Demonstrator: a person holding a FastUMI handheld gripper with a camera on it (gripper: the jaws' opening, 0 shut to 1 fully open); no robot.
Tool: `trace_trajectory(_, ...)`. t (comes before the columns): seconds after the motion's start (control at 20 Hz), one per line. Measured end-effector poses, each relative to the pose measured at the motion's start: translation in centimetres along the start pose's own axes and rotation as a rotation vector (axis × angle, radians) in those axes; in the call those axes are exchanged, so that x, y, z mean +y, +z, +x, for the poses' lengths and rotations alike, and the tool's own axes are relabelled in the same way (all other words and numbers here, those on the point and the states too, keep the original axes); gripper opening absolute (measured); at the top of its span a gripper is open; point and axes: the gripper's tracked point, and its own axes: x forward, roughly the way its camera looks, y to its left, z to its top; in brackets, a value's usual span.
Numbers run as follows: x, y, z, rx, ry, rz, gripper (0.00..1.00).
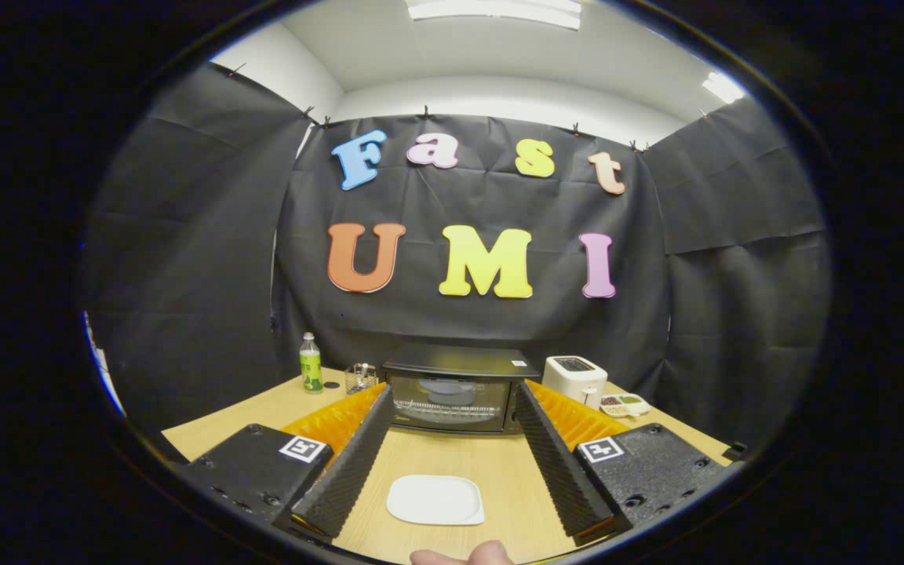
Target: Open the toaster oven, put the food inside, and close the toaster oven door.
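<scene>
Desk point(499, 471), L to R: 1 green bottle point(311, 364) at centre-left, 1 small wire basket point(360, 378), 1 toaster oven point(456, 388) w/ door shut at centre, 1 white toaster point(574, 378), 1 small tray point(625, 405). Lower centre: 1 white plate point(435, 500) between the fingers point(358, 459) of the gripper point(452, 404), spread wide apart, holding nothing.

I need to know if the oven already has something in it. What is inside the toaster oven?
Through the closed glass door of the toaster oven, a wire rack and a pale rounded shape show; glare blurs the rest. The open fingers hold nothing.
</scene>
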Motion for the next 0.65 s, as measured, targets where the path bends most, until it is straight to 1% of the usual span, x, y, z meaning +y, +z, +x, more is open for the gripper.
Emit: trace_trajectory(0.65, 0.52, -0.70, 0.53, 0.035, 0.002, 0.009, 1.00)
